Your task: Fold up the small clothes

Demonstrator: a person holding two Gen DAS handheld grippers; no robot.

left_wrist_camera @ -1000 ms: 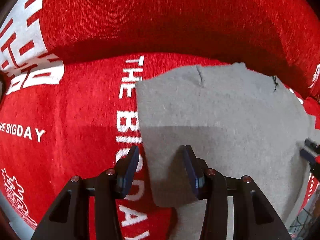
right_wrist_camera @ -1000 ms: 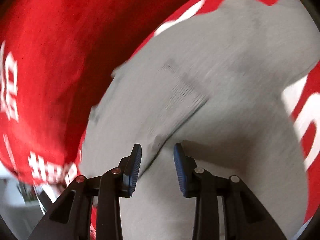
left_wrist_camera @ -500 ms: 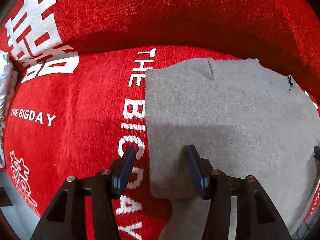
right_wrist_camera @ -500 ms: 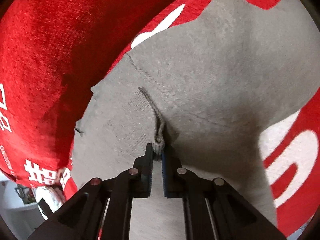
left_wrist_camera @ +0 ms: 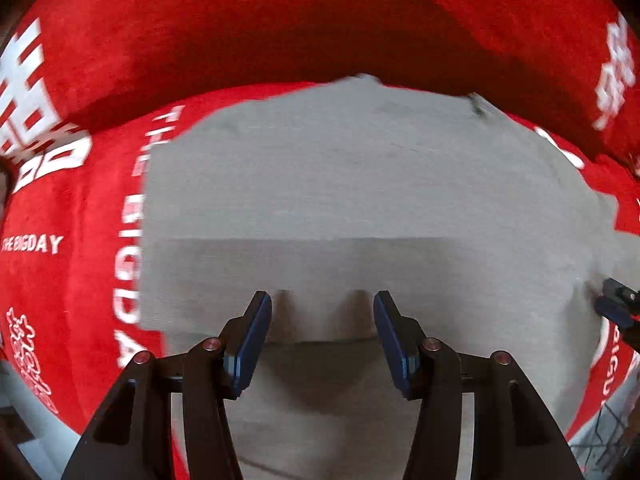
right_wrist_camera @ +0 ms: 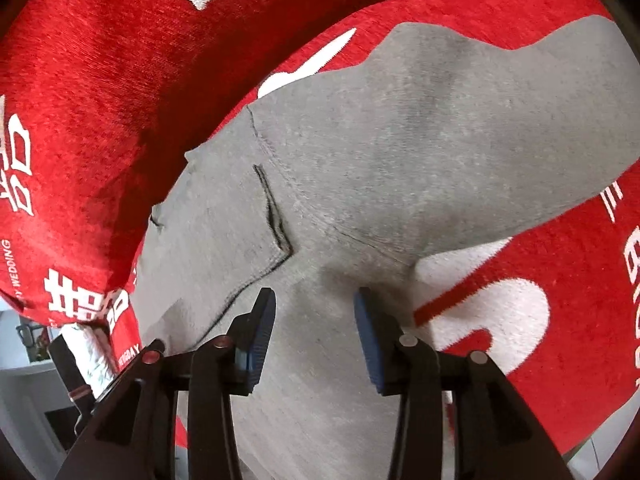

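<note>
A small grey garment (left_wrist_camera: 360, 200) lies spread on a red plush cover. In the left wrist view its upper layer ends in a straight folded edge just ahead of my left gripper (left_wrist_camera: 322, 316), which is open and empty above the cloth. In the right wrist view the same garment (right_wrist_camera: 420, 152) shows a seam and a dark stitched pocket line (right_wrist_camera: 276, 224). My right gripper (right_wrist_camera: 316, 316) is open over the cloth and holds nothing. The right gripper's tip also shows at the right edge of the left wrist view (left_wrist_camera: 616, 308).
The red cover (left_wrist_camera: 80, 280) has white lettering and rises into a backrest (left_wrist_camera: 320, 20) behind the garment. A white floor and dark furniture legs (right_wrist_camera: 72, 372) show at lower left of the right wrist view.
My right gripper, shut on a pinch of grey cloth half a second ago, has opened and let it go. My left gripper has shifted right, fully over the garment, still open.
</note>
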